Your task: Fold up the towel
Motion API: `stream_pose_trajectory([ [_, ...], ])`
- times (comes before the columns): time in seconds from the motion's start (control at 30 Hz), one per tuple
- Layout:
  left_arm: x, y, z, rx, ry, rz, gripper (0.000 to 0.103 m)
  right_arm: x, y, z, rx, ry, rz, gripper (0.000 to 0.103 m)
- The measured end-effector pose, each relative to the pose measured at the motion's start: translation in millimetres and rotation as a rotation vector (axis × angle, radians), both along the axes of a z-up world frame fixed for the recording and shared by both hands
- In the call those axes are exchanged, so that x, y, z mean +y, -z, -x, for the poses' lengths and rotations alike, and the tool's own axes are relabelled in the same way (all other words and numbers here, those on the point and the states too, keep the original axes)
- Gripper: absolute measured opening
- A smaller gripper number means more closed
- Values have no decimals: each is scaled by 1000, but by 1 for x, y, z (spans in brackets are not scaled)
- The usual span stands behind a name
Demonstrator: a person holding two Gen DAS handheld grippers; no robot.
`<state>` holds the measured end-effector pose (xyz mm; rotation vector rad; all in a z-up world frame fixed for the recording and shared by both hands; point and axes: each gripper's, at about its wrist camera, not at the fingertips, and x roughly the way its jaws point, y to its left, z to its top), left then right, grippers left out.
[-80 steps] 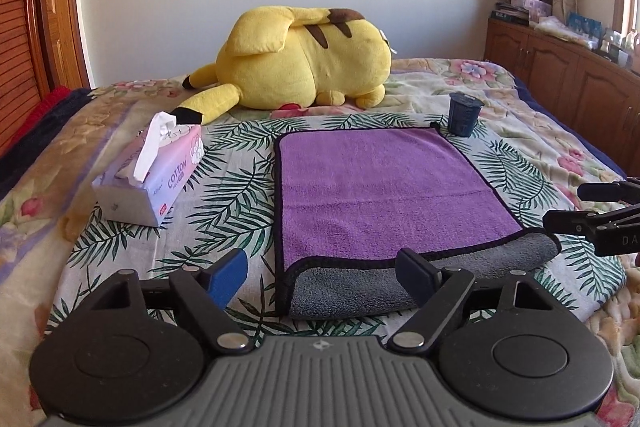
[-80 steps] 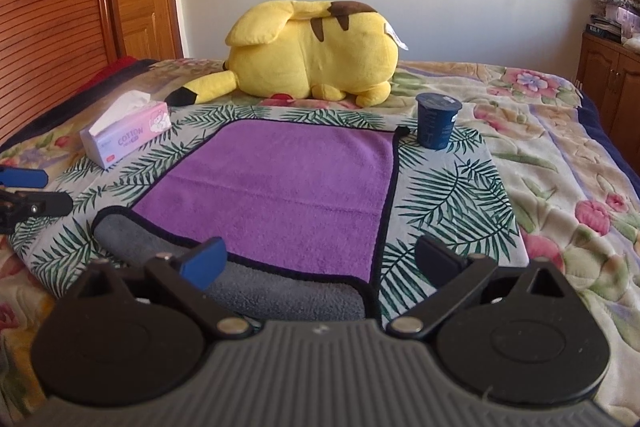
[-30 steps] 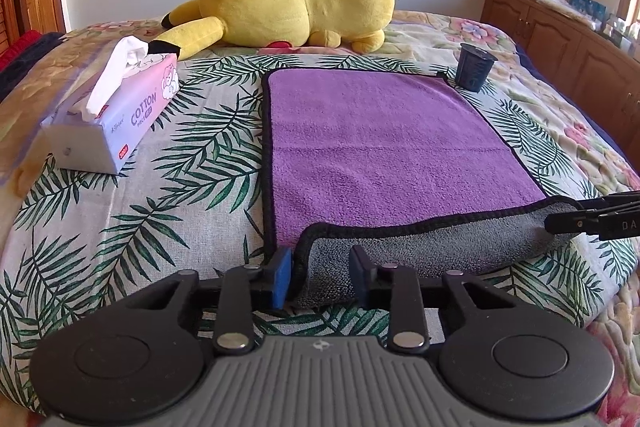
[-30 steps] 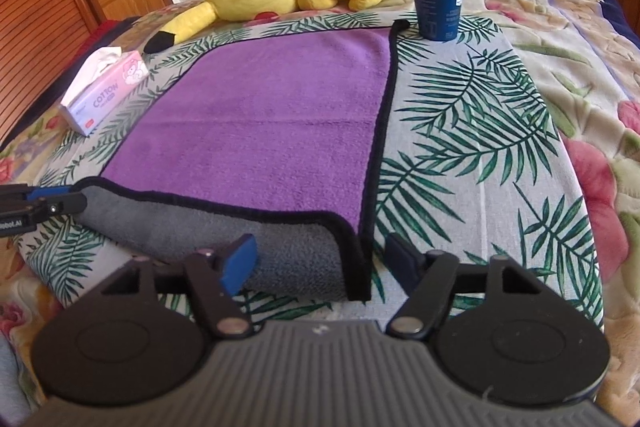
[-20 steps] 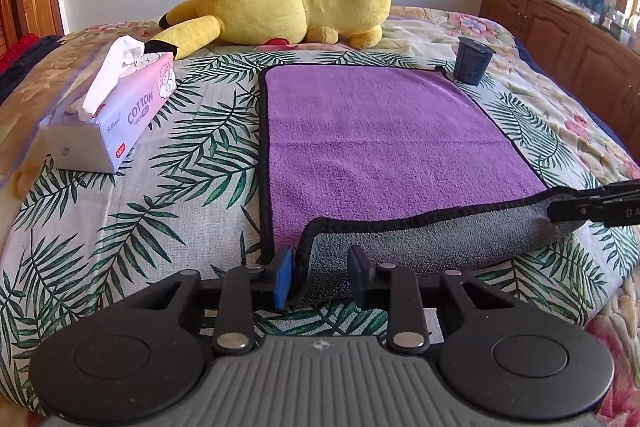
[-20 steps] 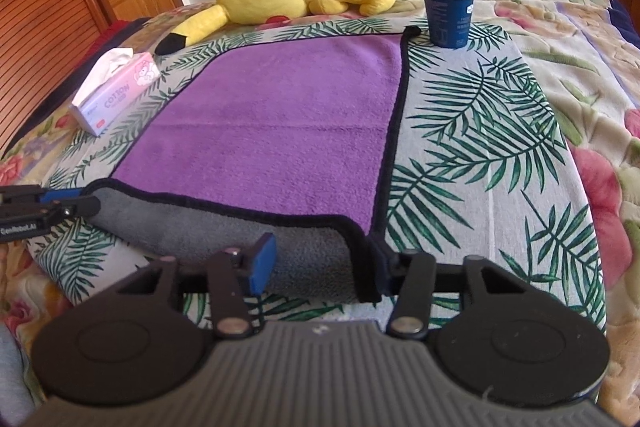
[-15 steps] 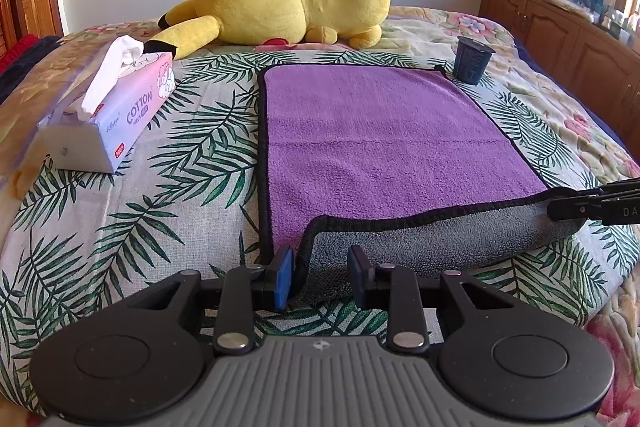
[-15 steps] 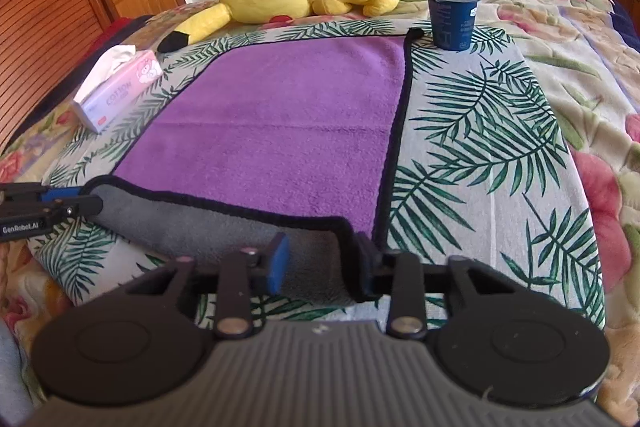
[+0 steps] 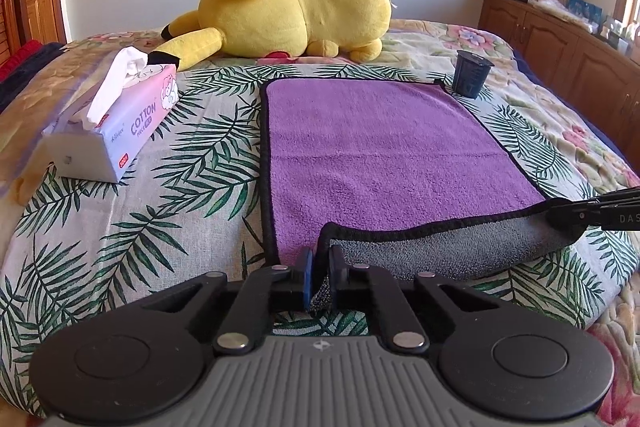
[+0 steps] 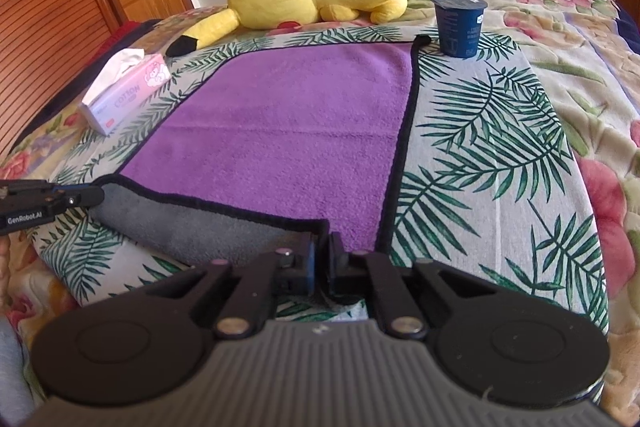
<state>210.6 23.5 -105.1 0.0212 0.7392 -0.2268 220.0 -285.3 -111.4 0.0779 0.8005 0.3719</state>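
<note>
On the bed, near edge: purple, grey-backed towel (image 9: 380,155), turned up.
Left gripper (image 9: 319,261): clamped on its left corner.
Right gripper (image 10: 320,251): clamped on its right corner.

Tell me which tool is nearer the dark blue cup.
Right. The right tool grips the towel corner on the cup's side; the left tool grips the opposite corner.

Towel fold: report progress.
Done: both near corners of the purple towel are pinched, by the left gripper and right gripper, with the grey underside turned up. In hand: lifting that edge. Left: carrying it to the far edge beside the blue cup.
</note>
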Motion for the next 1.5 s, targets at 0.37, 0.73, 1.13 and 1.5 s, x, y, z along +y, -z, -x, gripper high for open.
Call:
stream_pose_trajectory([
  [0.37, 2, -7, 2, -34, 2, 39, 0, 0, -9, 3, -57, 9, -10, 5],
  [0.73, -1, -21, -1, -83, 13, 54, 0, 5, -23, -5, -135, -4, -25, 5],
  [1.13, -6, -39, -14, -147, 31, 38, 0, 9, -33, -19, -176, -18, -56, 5],
  [1.5, -7, -44, -30, -163, 38, 20, 0, 2, -40, -33, -206, -1, -71, 4],
])
